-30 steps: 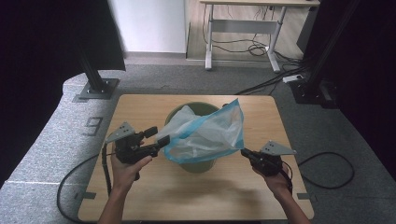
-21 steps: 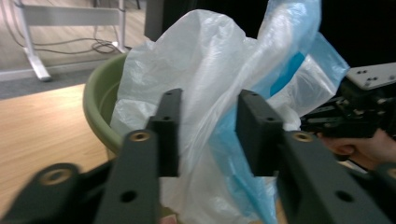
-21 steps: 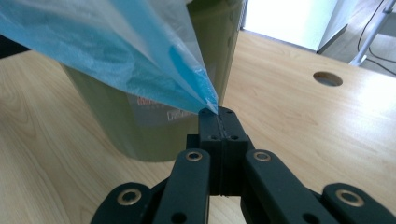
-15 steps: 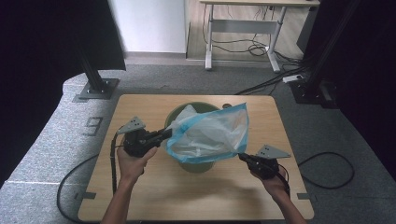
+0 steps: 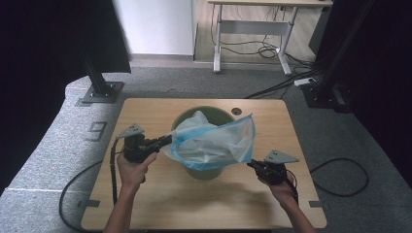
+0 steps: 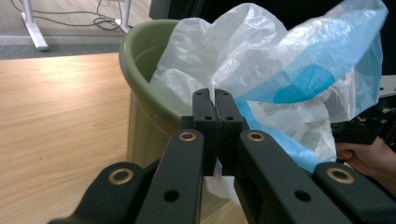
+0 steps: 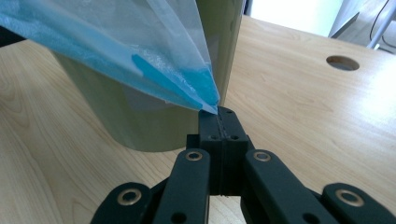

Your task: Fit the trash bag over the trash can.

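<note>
A green bin [image 5: 204, 171] stands on the middle of the wooden table [image 5: 145, 199], with a white liner [image 5: 194, 121] bulging out of its top. A translucent blue plastic bag [image 5: 218, 141] is stretched over the bin between both grippers. My left gripper [image 5: 167, 141] is at the bin's left side, shut on the bag's left edge [image 6: 243, 105]. My right gripper [image 5: 251, 165] is at the bin's right front, shut on a corner of the bag [image 7: 205, 100]. The bin's wall [image 7: 140, 121] stands just behind that corner.
A round cable hole [image 5: 236, 111] lies in the table at the back right. Cables [image 5: 340, 170] trail off both sides of the table. Black stands [image 5: 99, 87] and a white desk [image 5: 252, 29] are on the floor beyond the table.
Both grippers have pulled apart and the blue bag has spread wider over the bin. The right gripper has shifted toward the table's front, the left one slightly back.
</note>
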`<action>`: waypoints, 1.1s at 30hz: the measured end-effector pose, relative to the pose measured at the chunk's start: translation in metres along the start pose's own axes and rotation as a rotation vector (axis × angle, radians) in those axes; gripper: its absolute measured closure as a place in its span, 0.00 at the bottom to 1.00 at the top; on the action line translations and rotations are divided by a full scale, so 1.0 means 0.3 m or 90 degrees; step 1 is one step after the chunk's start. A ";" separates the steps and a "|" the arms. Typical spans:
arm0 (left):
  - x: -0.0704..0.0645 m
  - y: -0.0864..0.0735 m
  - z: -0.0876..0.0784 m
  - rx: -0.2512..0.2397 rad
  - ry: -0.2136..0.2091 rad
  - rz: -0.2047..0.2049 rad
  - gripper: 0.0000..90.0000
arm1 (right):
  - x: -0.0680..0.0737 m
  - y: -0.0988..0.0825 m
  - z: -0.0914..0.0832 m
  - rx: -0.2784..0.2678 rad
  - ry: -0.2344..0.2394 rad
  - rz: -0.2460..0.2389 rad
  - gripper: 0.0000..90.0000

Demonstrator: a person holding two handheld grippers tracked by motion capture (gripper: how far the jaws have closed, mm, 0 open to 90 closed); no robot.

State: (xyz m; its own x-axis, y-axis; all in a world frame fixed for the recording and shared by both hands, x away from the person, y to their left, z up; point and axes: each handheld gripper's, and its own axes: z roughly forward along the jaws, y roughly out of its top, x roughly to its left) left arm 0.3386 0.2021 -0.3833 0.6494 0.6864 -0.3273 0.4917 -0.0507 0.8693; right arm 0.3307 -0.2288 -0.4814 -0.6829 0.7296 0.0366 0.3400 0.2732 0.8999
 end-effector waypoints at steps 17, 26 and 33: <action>-0.031 0.004 0.017 -0.004 0.007 0.015 0.99 | -0.086 0.160 -0.261 -0.118 -0.035 0.003 0.60; -0.047 0.005 0.024 -0.003 0.004 0.021 0.99 | -0.062 0.276 -0.306 -0.145 -0.036 0.011 0.56; -0.058 0.003 0.028 -0.002 0.003 0.028 0.99 | -0.026 0.352 -0.294 -0.144 -0.036 0.001 0.55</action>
State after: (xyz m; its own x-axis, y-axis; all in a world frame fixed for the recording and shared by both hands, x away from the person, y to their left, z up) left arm 0.3327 0.1840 -0.3798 0.6675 0.6875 -0.2862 0.4602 -0.0787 0.8843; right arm 0.3150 -0.2608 -0.3483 -0.6433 0.7654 0.0198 0.1835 0.1290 0.9745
